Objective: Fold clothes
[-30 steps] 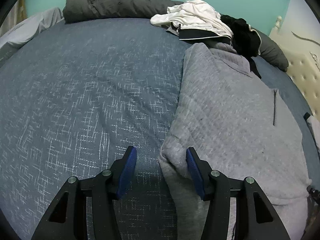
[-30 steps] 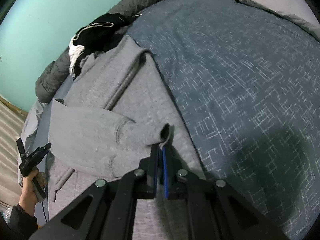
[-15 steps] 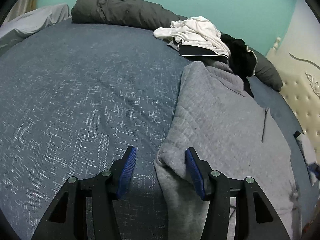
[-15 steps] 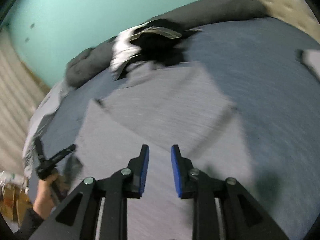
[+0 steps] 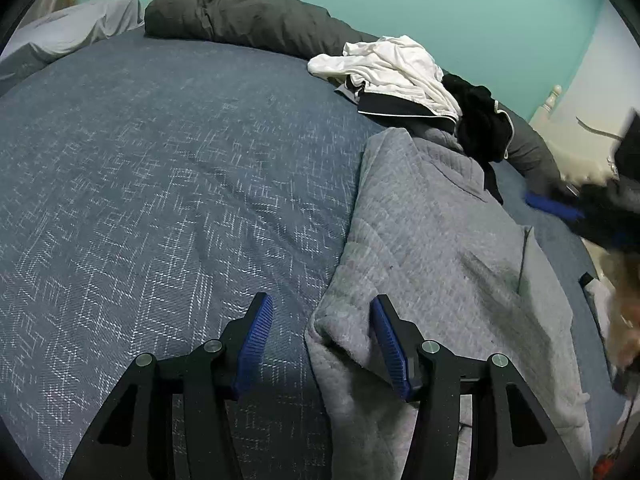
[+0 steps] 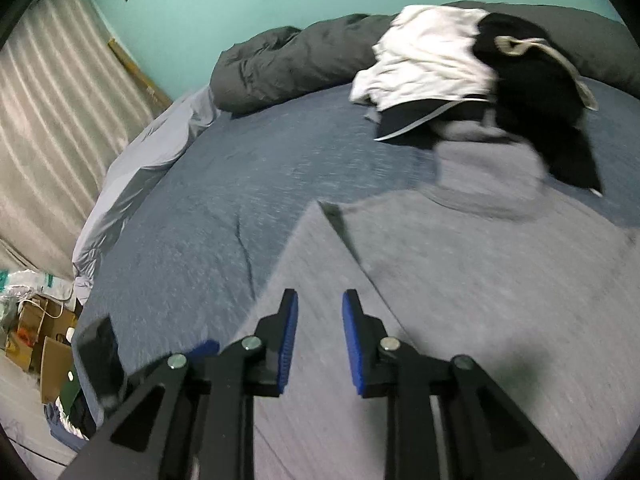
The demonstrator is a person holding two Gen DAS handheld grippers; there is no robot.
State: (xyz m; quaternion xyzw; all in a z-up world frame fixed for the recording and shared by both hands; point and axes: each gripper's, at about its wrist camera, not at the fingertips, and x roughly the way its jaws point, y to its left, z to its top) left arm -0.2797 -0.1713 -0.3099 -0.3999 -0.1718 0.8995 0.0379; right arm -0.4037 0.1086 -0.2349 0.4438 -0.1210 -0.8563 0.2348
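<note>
While one grey sweater [image 5: 432, 248] lies flat, two tongs gape; left [image 5: 320, 340], right [image 6: 320, 336].

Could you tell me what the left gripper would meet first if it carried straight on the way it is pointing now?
Most likely the folded edge of the grey sweatshirt: the open left gripper already has that edge between its fingers, with the blue bedspread underneath. Depth is hard to judge, so it could brush the bedspread at the same moment.

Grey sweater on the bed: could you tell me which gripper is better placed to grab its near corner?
Left gripper: open, it straddles the grey sweater's near corner. The right gripper hovers open over flat cloth.
</note>
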